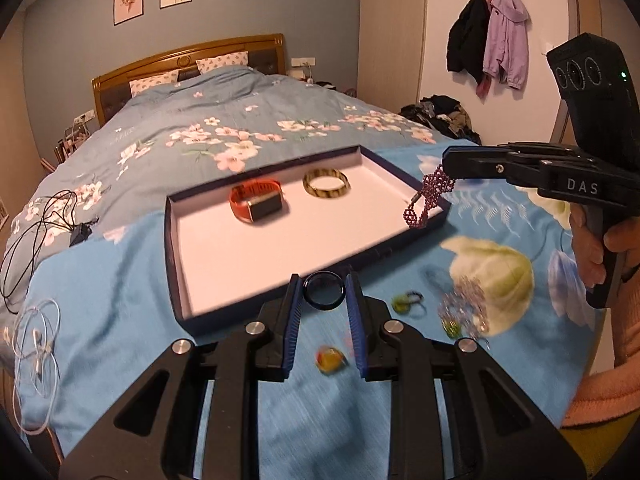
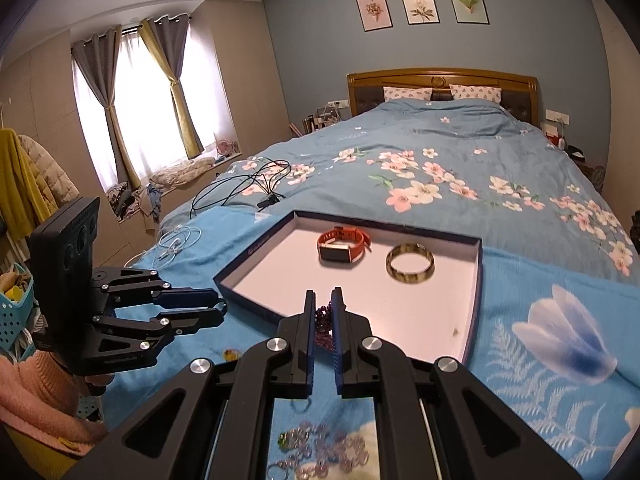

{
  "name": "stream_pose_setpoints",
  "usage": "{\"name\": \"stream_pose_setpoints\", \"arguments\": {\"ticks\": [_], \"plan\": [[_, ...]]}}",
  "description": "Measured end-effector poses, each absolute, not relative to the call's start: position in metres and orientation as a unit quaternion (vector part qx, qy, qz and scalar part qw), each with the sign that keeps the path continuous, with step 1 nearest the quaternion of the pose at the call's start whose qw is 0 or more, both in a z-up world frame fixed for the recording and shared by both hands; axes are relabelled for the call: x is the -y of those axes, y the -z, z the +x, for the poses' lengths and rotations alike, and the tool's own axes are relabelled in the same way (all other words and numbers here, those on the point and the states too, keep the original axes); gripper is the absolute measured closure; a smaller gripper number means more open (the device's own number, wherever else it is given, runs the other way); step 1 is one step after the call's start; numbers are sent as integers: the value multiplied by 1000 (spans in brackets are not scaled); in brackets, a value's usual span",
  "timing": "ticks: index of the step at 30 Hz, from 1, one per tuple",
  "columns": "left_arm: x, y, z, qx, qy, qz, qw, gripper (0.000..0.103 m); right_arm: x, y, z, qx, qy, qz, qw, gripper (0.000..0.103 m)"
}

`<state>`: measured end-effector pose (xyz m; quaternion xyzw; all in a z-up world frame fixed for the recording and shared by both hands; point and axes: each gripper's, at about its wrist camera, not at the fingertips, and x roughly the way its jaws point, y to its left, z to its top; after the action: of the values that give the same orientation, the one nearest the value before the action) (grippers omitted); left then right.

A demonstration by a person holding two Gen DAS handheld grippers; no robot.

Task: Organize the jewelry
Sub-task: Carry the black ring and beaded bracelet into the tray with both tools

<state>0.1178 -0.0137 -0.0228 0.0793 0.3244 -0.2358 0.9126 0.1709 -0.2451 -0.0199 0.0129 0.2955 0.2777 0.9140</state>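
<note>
A shallow dark-blue tray [image 1: 180, 256] with a white floor lies on the bed; it also shows in the right wrist view [image 2: 478, 280]. In it lie an orange smartwatch [image 1: 258, 202] [image 2: 342, 245] and a green-brown bangle [image 1: 326, 183] [image 2: 410, 267]. My left gripper [image 1: 323, 290] is shut on a dark blue ring [image 1: 323, 291], held just above the tray's near edge. My right gripper [image 2: 323, 312] [image 1: 444, 164] is shut on a purple beaded bracelet [image 1: 426, 196] [image 2: 323, 326], which dangles over the tray's right edge.
Loose pieces lie on the blue blanket near me: a yellow-orange piece [image 1: 330, 358], a green ring [image 1: 404, 302] and a heap of clear beaded jewelry [image 1: 464, 312] [image 2: 320, 452]. Black cables [image 2: 248, 184] and white earphones [image 1: 36, 344] lie to the left.
</note>
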Motion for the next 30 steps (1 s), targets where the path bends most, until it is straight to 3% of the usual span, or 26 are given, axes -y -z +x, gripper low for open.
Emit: {"name": "stream_pose_setpoints", "arguments": {"ticks": [30], "plan": [[31,46,248,-372,200,90,902,80,224,56,284,-348,-262,0,900,97]]}}
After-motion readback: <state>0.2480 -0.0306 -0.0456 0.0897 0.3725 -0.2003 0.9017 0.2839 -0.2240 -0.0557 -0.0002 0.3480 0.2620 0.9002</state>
